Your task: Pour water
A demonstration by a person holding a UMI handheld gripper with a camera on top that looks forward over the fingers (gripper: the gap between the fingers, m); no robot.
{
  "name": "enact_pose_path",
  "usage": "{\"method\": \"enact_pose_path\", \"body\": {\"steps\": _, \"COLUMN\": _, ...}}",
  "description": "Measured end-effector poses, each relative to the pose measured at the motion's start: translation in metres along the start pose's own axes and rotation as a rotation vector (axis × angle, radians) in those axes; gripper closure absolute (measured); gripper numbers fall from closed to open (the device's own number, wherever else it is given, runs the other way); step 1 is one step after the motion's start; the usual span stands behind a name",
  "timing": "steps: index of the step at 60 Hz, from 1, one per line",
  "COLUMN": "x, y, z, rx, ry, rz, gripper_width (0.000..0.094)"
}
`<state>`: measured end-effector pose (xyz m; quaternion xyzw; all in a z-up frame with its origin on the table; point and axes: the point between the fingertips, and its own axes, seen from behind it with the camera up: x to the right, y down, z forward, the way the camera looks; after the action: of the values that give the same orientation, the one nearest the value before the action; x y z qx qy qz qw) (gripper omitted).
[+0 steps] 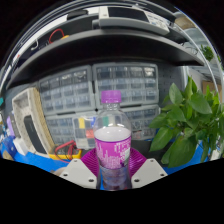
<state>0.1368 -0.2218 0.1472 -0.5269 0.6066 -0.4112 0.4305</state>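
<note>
A clear plastic water bottle [112, 140] with a purple cap and a purple label stands upright between my fingers. My gripper [113, 172] is shut on the bottle's lower body, with the magenta pads [90, 160] pressed against both of its sides. The bottle's base is hidden below the fingers, so I cannot tell whether it rests on the table. No cup or other vessel shows.
A green leafy plant [188, 122] stands close to the right of the bottle. Behind are grey drawer cabinets [110, 95] under a shelf. A tilted tan-framed box [32, 122] and small items on a blue surface [30, 155] lie to the left.
</note>
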Motion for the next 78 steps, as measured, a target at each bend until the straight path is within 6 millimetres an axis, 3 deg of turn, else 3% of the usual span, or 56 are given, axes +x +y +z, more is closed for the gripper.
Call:
{"method": "enact_pose_path", "body": {"steps": 10, "x": 0.014, "y": 0.036, "z": 0.015, "rx": -0.031, "ry": 0.008, "rz": -0.066, "gripper_width": 0.0589}}
{"method": "enact_pose_path", "body": {"steps": 11, "x": 0.015, "y": 0.041, "z": 0.016, "rx": -0.036, "ry": 0.007, "rz": -0.068, "gripper_width": 0.0541}}
{"method": "enact_pose_path", "body": {"steps": 22, "x": 0.012, "y": 0.039, "z": 0.011, "rx": 0.025, "ry": -0.015, "rz": -0.069, "gripper_width": 0.0557}}
{"method": "enact_pose_path", "body": {"steps": 33, "x": 0.015, "y": 0.044, "z": 0.002, "rx": 0.02, "ry": -0.013, "rz": -0.045, "gripper_width": 0.0428}}
{"method": "enact_pose_path", "body": {"steps": 42, "x": 0.022, "y": 0.067, "z": -0.008, "rx": -0.073, "ry": 0.024, "rz": -0.086, "gripper_width": 0.0286}}
{"method": "enact_pose_path", "body": {"steps": 49, "x": 0.018, "y": 0.085, "z": -0.037, "rx": -0.114, "ry": 0.032, "rz": -0.076, "gripper_width": 0.0292}}
{"method": "enact_pose_path", "body": {"steps": 59, "x": 0.004, "y": 0.101, "z": -0.104, "rx": -0.185, "ry": 0.058, "rz": -0.07, "gripper_width": 0.0295}}
{"method": "enact_pose_path", "body": {"steps": 67, "x": -0.032, "y": 0.095, "z": -0.154, "rx": -0.207, "ry": 0.041, "rz": -0.069, "gripper_width": 0.0297}}
{"method": "enact_pose_path", "body": {"steps": 78, "x": -0.089, "y": 0.075, "z": -0.204, "rx": -0.188, "ry": 0.004, "rz": -0.058, "gripper_width": 0.0297}}
